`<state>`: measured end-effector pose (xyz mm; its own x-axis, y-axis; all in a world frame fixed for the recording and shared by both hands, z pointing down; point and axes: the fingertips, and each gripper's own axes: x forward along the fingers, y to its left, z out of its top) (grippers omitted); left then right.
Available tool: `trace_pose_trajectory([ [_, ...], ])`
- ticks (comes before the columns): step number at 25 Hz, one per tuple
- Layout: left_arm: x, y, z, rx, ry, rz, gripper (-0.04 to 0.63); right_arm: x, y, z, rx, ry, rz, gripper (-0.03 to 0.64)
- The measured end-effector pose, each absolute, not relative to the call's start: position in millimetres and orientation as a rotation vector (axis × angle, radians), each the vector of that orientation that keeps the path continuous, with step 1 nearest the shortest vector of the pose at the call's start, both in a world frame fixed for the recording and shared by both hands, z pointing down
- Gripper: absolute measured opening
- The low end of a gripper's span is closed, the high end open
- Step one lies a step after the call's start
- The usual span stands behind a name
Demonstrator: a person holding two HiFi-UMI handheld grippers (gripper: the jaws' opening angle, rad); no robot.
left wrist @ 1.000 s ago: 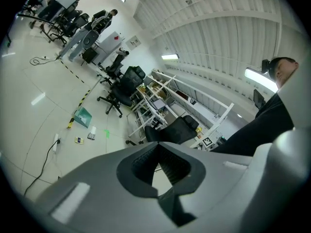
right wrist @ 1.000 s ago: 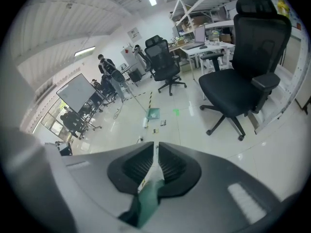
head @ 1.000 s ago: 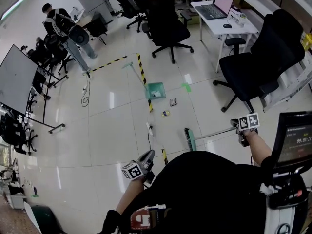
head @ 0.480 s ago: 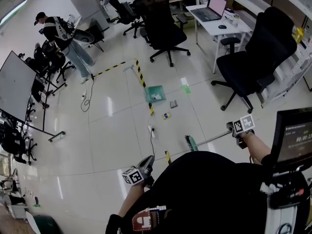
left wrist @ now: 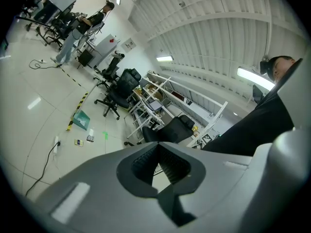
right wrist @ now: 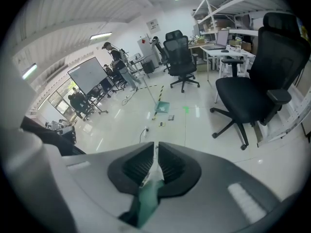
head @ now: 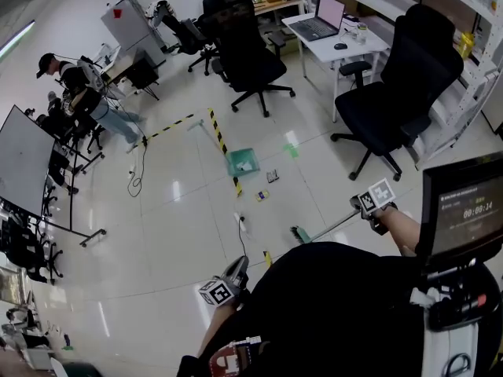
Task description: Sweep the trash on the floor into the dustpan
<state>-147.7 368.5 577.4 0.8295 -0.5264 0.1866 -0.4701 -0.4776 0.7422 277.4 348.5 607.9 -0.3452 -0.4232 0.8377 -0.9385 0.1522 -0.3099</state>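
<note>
A teal dustpan (head: pixel 243 162) lies on the white floor beside striped tape, with two small bits of trash (head: pixel 272 177) (head: pixel 261 195) just in front of it. My right gripper (head: pixel 363 209) is shut on the handle of a broom (head: pixel 301 235), whose green head rests on the floor near my body. In the right gripper view the jaws (right wrist: pixel 154 165) pinch the pale green handle, and the dustpan (right wrist: pixel 163 106) is far ahead. My left gripper (head: pixel 240 264) hangs low at the left, shut and empty (left wrist: pixel 158 147). The left gripper view also shows the dustpan (left wrist: pixel 81 120).
A power strip (head: pixel 240 221) with a black cable lies between me and the trash. Black office chairs (head: pixel 385 104) (head: pixel 244 57) stand right and behind, near a desk with a laptop (head: pixel 314 26). A person (head: pixel 75 85) and a whiteboard (head: pixel 23 159) are far left. A screen (head: pixel 460 210) is at my right.
The right gripper with the broom has drifted left in the head view. The left gripper has slid lower, and the dustpan and trash now sit slightly nearer in the picture.
</note>
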Motion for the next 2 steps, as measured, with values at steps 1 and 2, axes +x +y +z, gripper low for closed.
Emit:
trace_pose_trajectory([
  [1,-148.4,368.7,578.1,2.147,-0.737,-0.088,-0.002,277.0,344.9,606.9,1.290,-1.858,1.139,0.028],
  [2,-149.2,368.9,578.9,2.143,-0.748,-0.091,-0.002,276.6,341.3,605.9,1.284,-1.863,1.132,0.028],
])
